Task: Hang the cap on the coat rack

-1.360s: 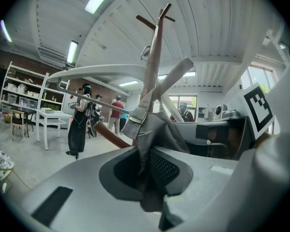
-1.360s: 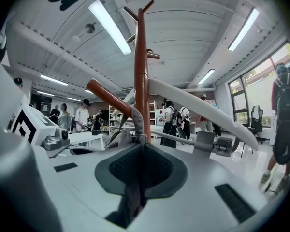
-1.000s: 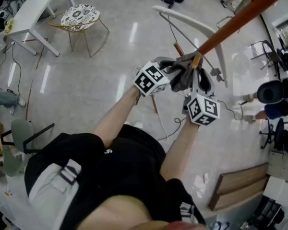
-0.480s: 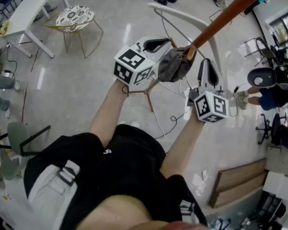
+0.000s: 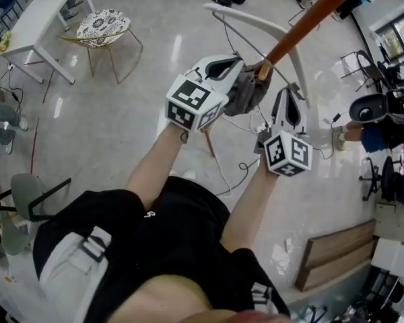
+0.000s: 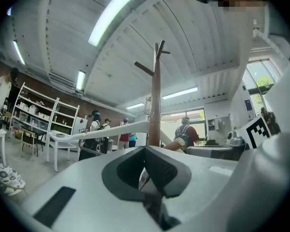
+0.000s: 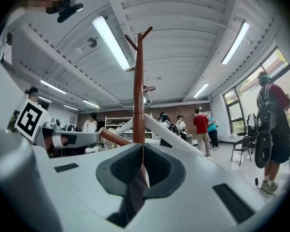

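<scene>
The grey cap (image 5: 246, 93) hangs bunched just under the pale tip of a peg (image 5: 262, 69) on the brown coat rack pole (image 5: 303, 25). My left gripper (image 5: 234, 78) reaches it from the left, jaws shut, its tip pressed into the cloth. My right gripper (image 5: 286, 99) stands just right of the cap, also shut. In the right gripper view a strip of grey-brown cloth (image 7: 134, 190) runs down between the closed pads, with the pole (image 7: 138, 91) straight ahead. From the left gripper view I see the pole (image 6: 156, 95) and the bare peg tip (image 6: 176, 143) above my shut jaws; the cap itself is hidden.
A white curved bar (image 5: 269, 29) crosses behind the rack. Cables (image 5: 236, 173) lie on the floor below. A patterned round chair (image 5: 102, 24) and a white table (image 5: 37, 12) stand far left. People stand at the right edge (image 5: 374, 123) and in the background.
Both grippers have gone from open to shut at the cap. My right gripper drew slightly away from the peg, then came back in. The left one shifted left and up a little.
</scene>
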Available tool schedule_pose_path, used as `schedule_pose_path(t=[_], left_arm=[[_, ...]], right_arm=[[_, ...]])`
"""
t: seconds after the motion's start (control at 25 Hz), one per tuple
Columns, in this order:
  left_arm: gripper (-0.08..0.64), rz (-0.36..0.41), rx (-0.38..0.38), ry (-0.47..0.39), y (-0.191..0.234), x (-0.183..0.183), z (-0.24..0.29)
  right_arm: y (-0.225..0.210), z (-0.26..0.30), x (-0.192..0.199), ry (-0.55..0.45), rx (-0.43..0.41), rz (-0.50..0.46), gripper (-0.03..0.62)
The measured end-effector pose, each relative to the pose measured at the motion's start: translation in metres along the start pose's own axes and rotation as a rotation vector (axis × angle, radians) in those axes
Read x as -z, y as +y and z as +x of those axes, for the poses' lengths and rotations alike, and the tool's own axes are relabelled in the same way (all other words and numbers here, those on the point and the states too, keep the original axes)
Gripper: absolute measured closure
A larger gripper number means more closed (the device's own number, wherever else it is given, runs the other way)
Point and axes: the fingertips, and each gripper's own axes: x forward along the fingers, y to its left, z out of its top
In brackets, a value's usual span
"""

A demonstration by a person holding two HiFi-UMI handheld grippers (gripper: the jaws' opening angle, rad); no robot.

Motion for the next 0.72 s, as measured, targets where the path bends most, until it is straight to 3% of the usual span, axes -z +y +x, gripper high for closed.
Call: schedule_pose_path(t=[0.72], left_arm=[[0.56,-0.009,-0.036,0.054,-0.004,0.025,0.005]], right_arm=[[-0.003,-0.001,0.015,0.017,-0.033,0.02,0.591]])
